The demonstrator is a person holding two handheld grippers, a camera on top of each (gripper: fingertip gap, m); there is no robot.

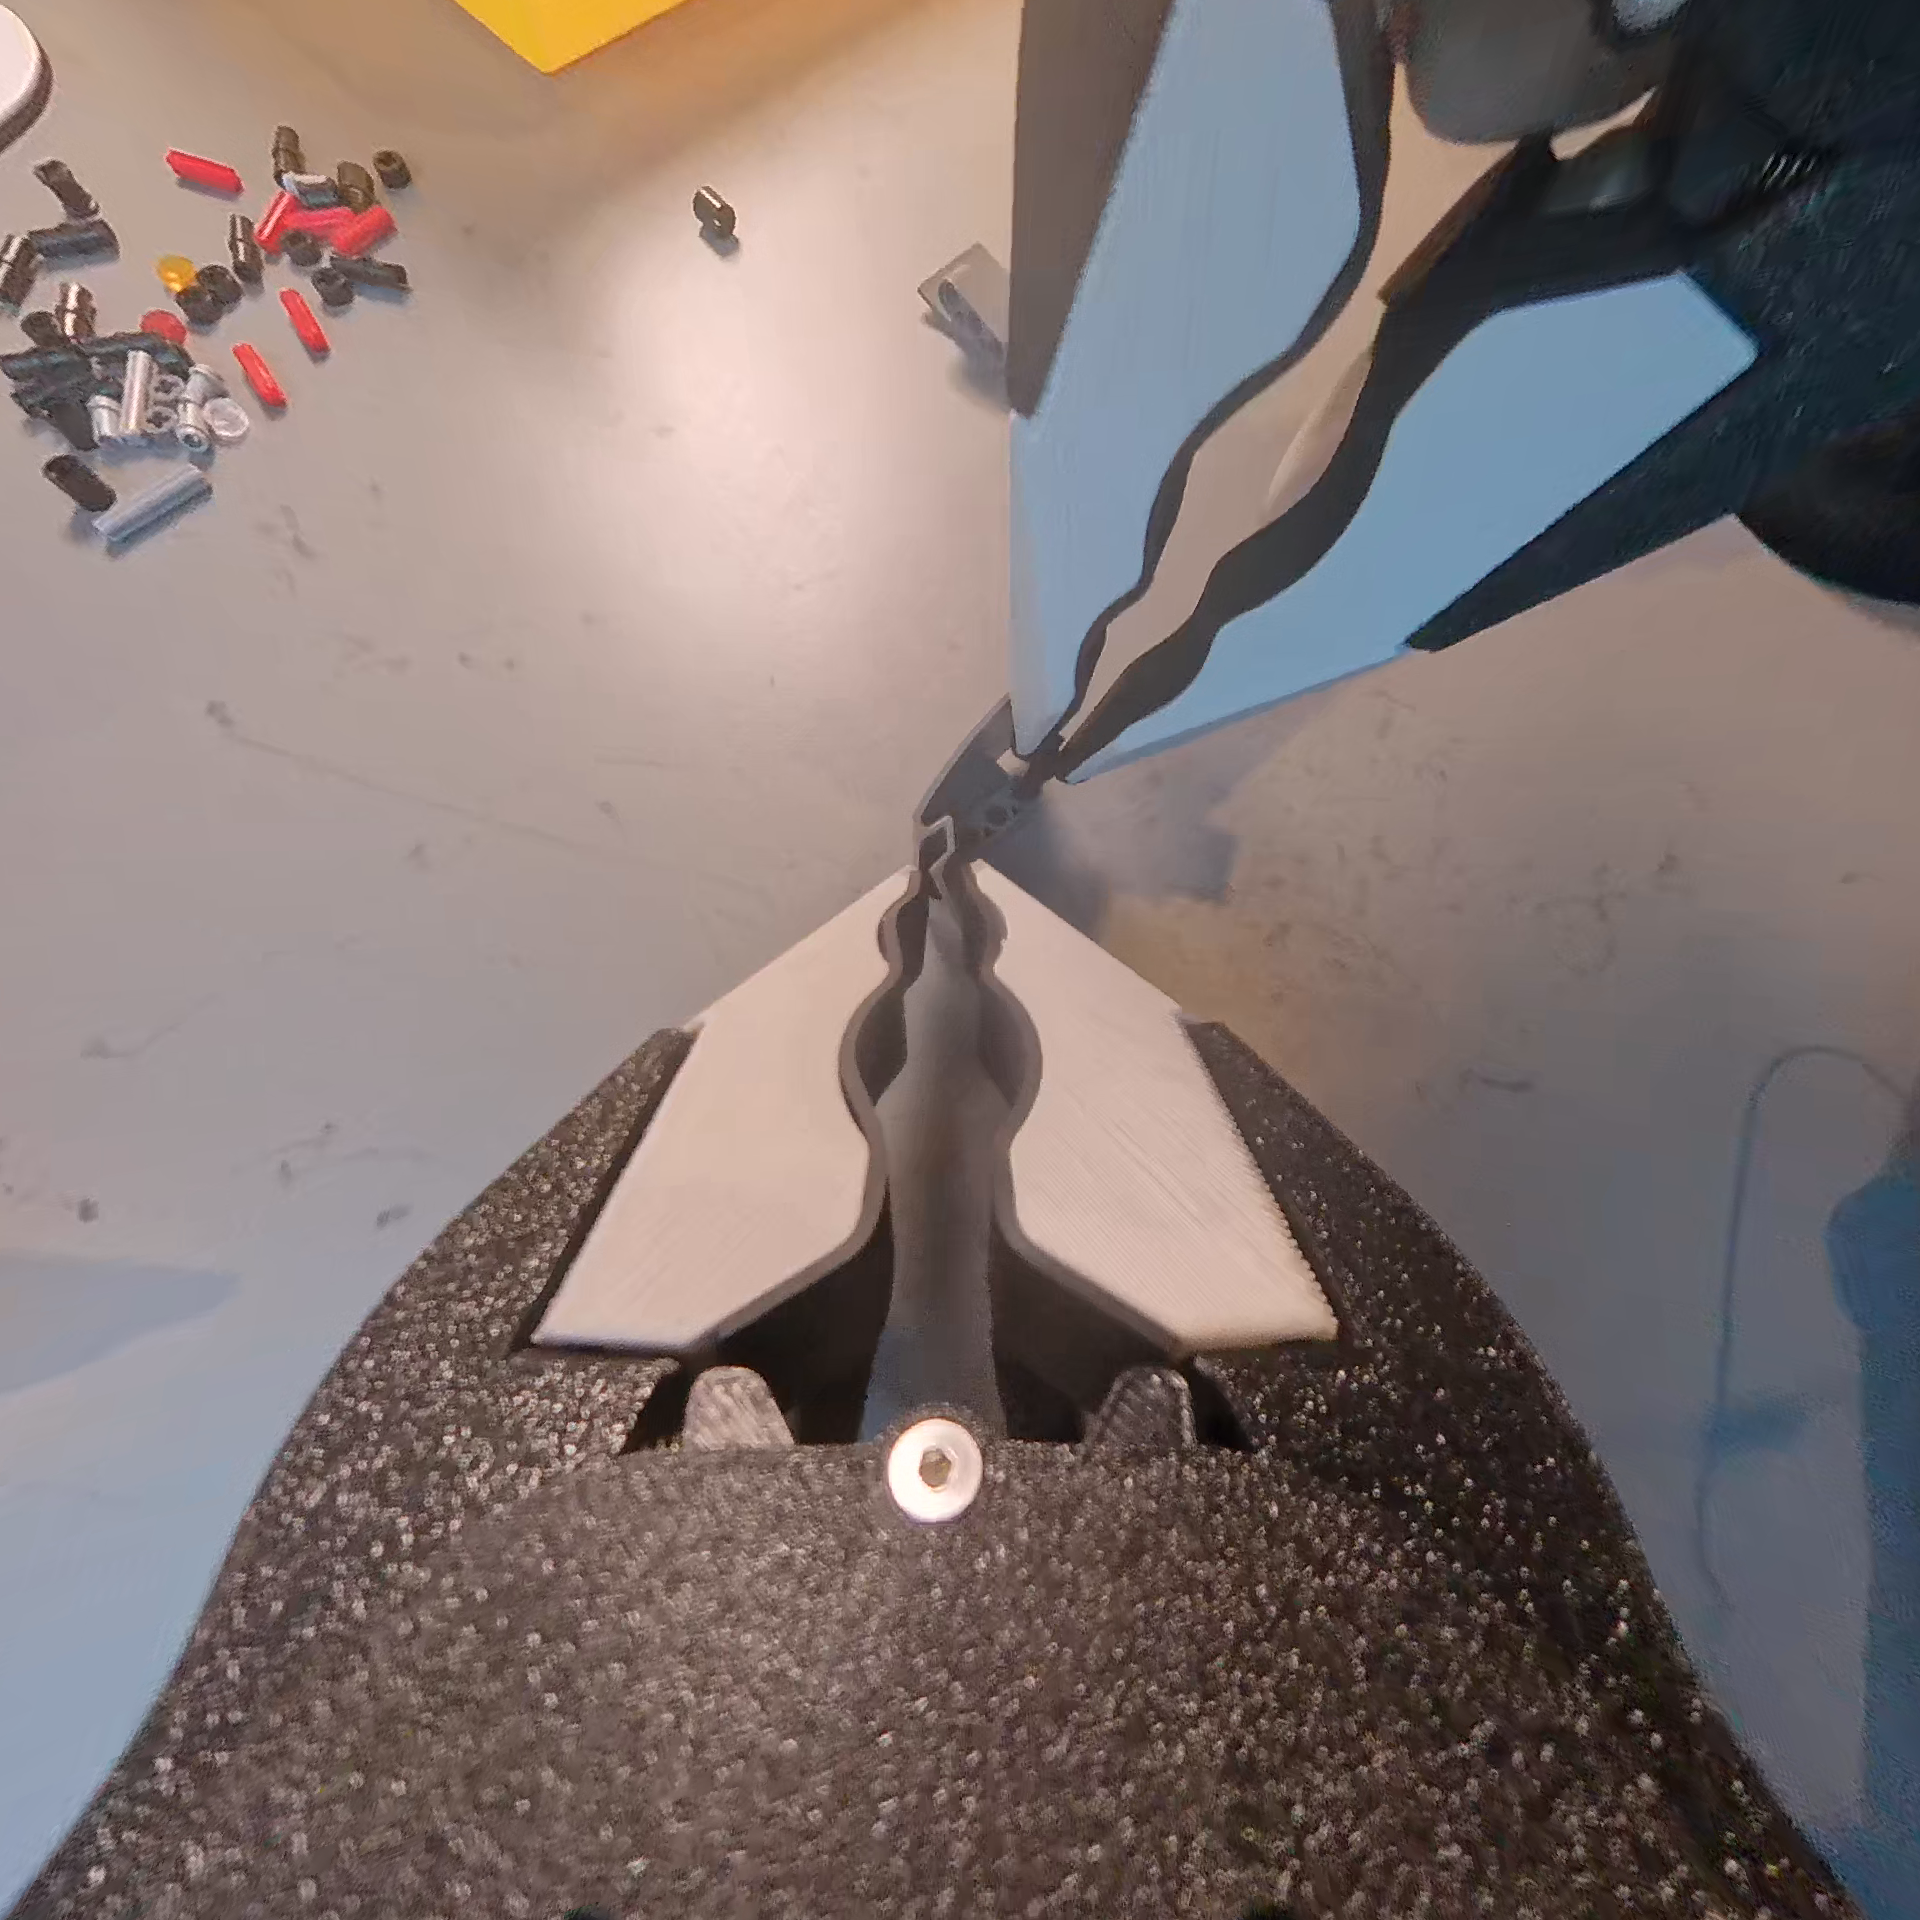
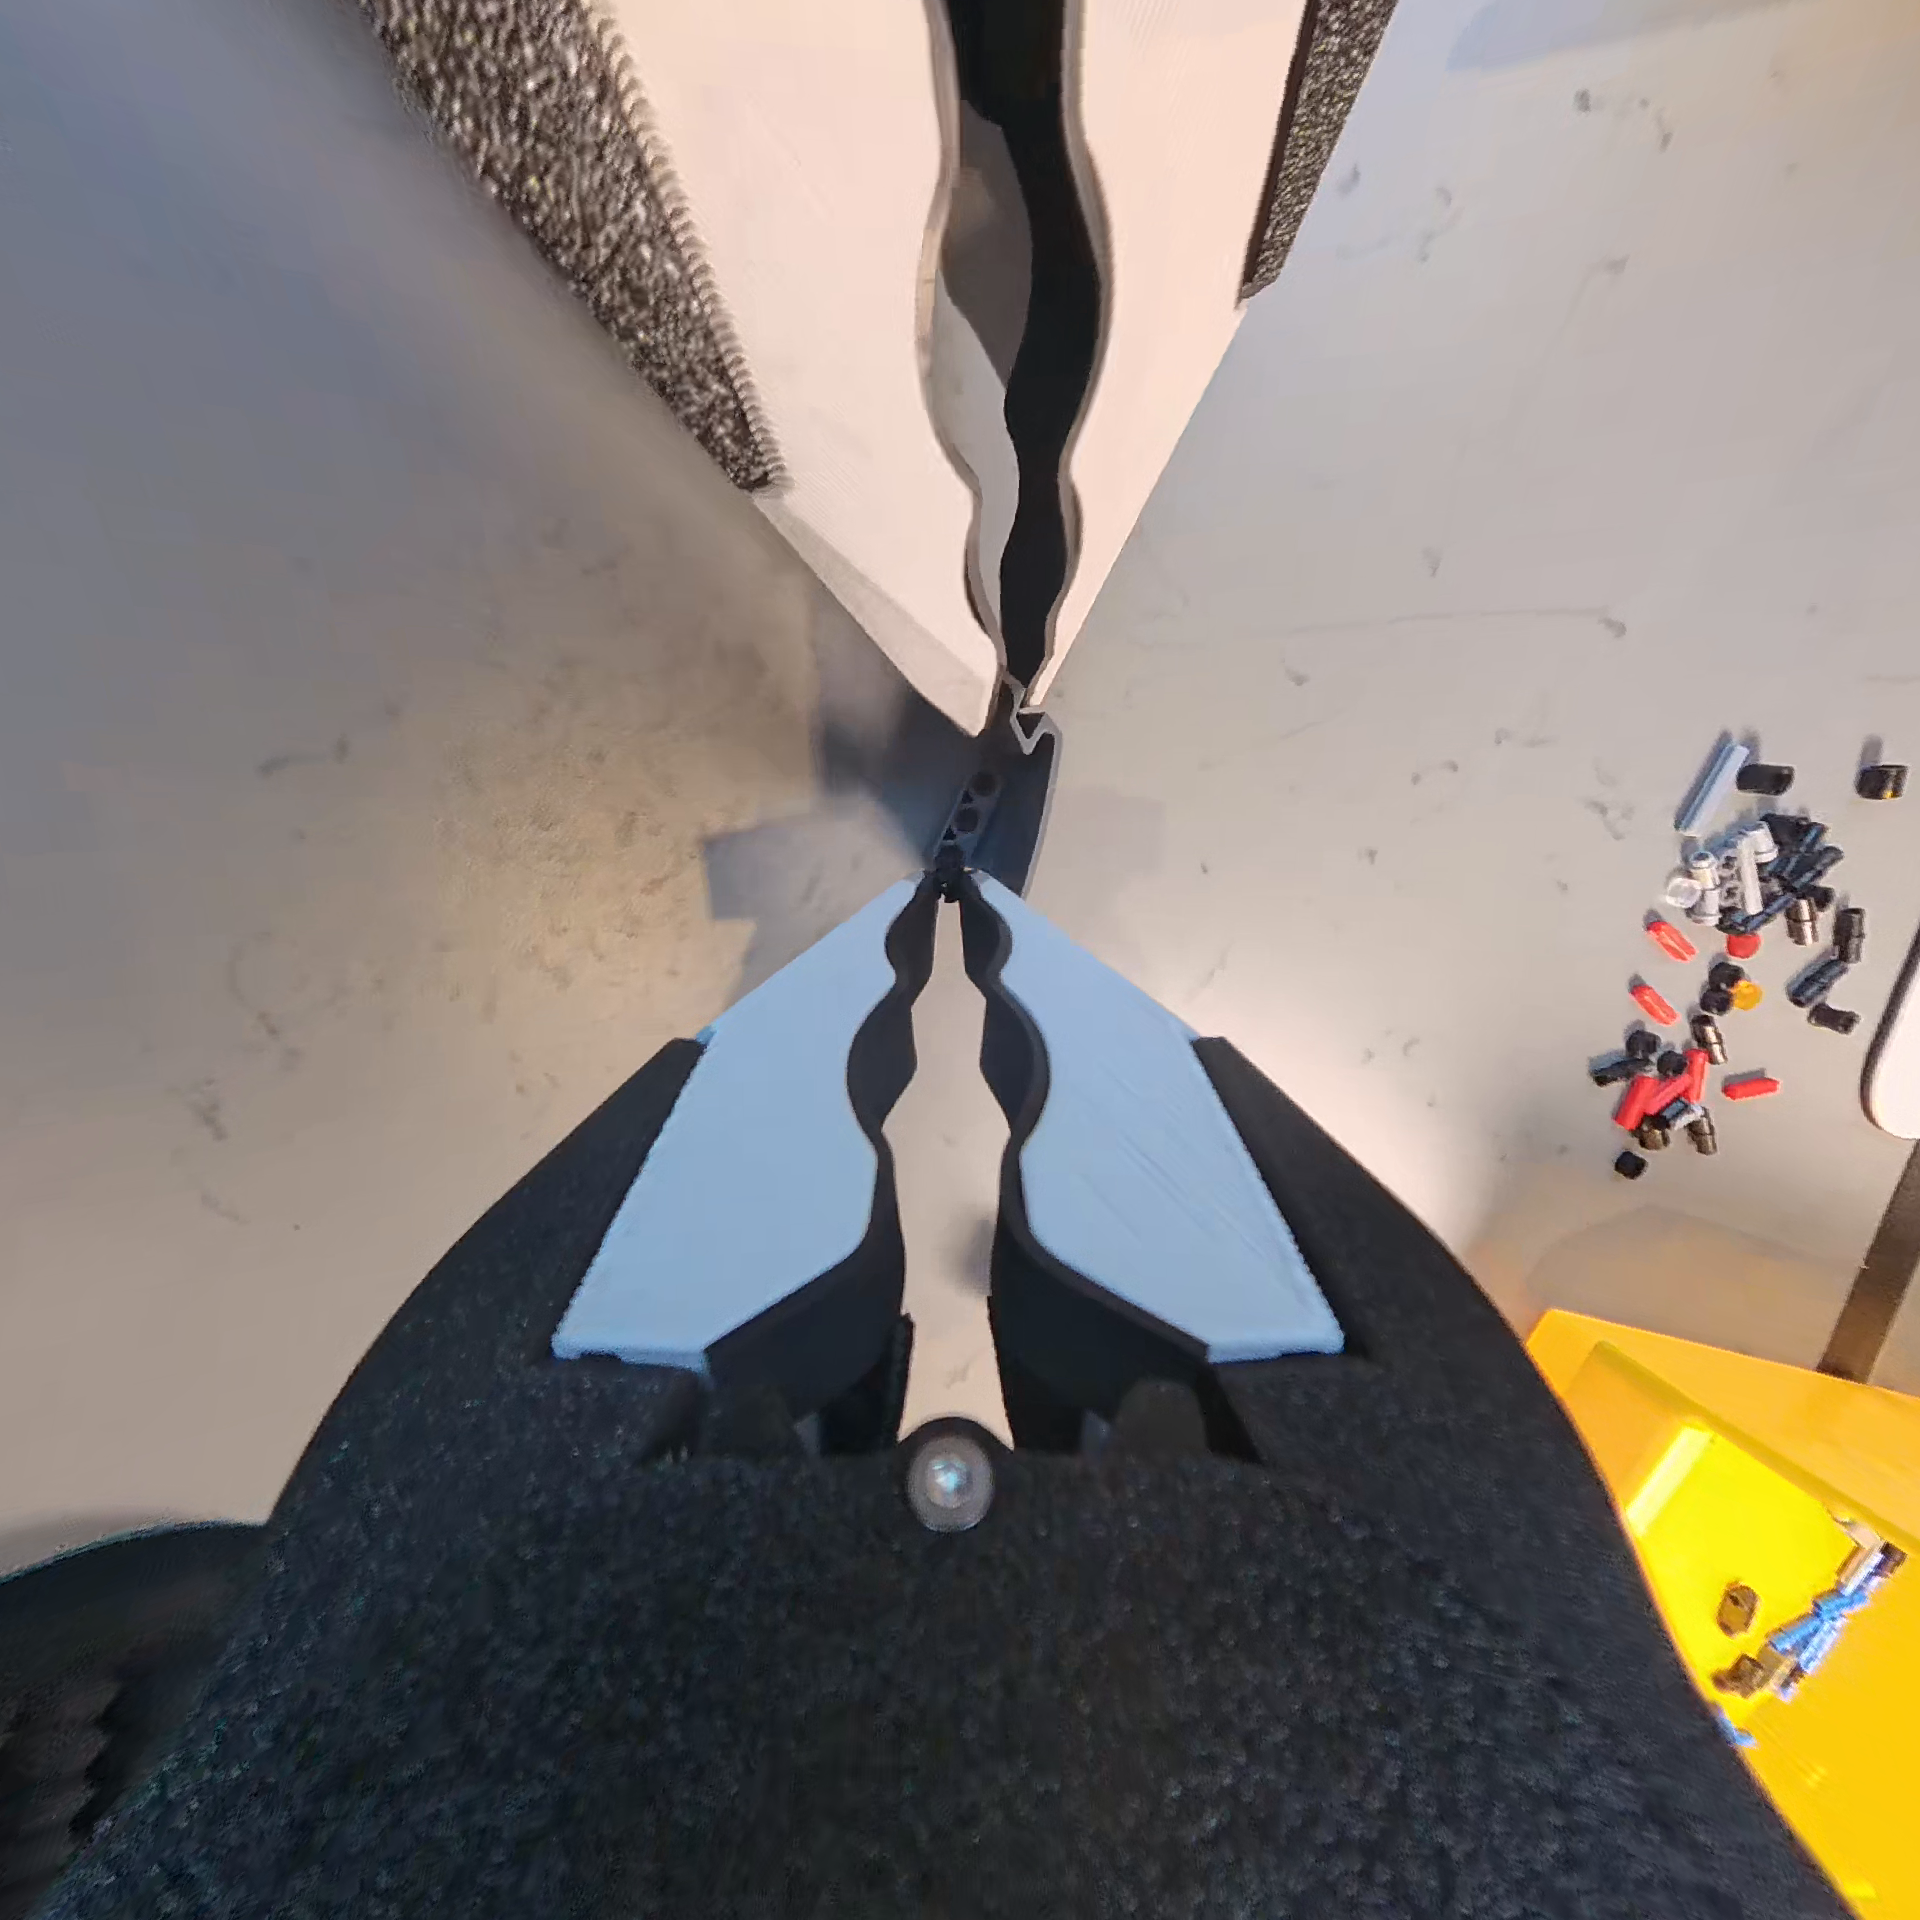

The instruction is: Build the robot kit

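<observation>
My left gripper [image 1: 940, 878] is shut on one end of a small dark grey beam with holes [image 1: 977, 805] and holds it above the table. My right gripper [image 1: 1049, 769] comes in from the upper right and meets the beam's other end. In the right wrist view my right gripper [image 2: 948, 883] is shut on a tiny black pin [image 2: 949, 860] that touches the end of the beam [image 2: 1003, 805]. The left gripper [image 2: 1020, 698] grips the beam's far end from the top of that view. How the pin and beam meet is too small to tell.
A pile of small black, red and grey parts [image 1: 187, 312] lies at the far left, also in the right wrist view [image 2: 1745, 966]. A lone black part [image 1: 715, 213] and a grey piece [image 1: 971, 301] lie farther back. A yellow tray [image 2: 1766, 1558] holds a few parts.
</observation>
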